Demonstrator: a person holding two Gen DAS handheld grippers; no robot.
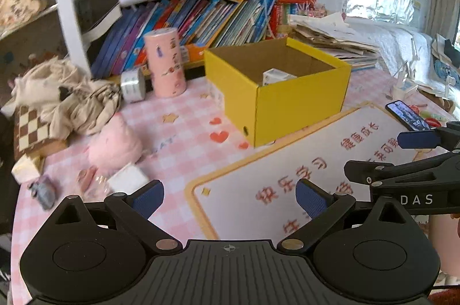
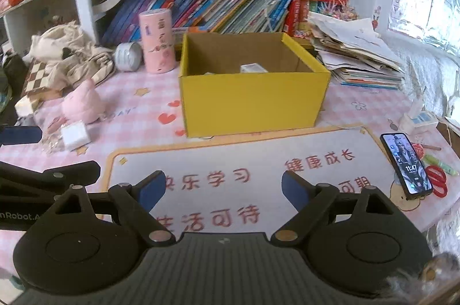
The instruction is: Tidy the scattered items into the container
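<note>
1. The open-topped yellow cardboard box (image 2: pixel 253 101) stands on the pink checked table (image 2: pixel 120 129), just behind the white desk mat with red Chinese characters (image 2: pixel 238 161). Its outer walls are bright yellow and its inside is plain brown card.
2. Inside the box lies a small white carton (image 1: pixel 276 75), only partly visible above the rim.
3. Scattered items lie to the left of the box: a pink plush toy (image 2: pixel 82 103), a white rectangular block (image 2: pixel 74 135) just in front of it, and some clear crinkled wrapping beside the block.
4. Farther back, a tall pink patterned cylinder (image 2: pixel 157 42) stands upright near the box's left rear corner, with a silver tape roll (image 2: pixel 128 56) on its edge just beside it.
5. A black smartphone with a lit screen (image 2: pixel 406 165) lies at the mat's right edge, with red-handled scissors (image 2: pixel 438 180) next to it.
6. The left tongs (image 1: pixel 230 200) hang above the mat's left end, blue pads spread apart, holding nothing.
7. The right tongs (image 2: pixel 222 190) hover over the mat's middle, likewise spread wide and empty.
</note>
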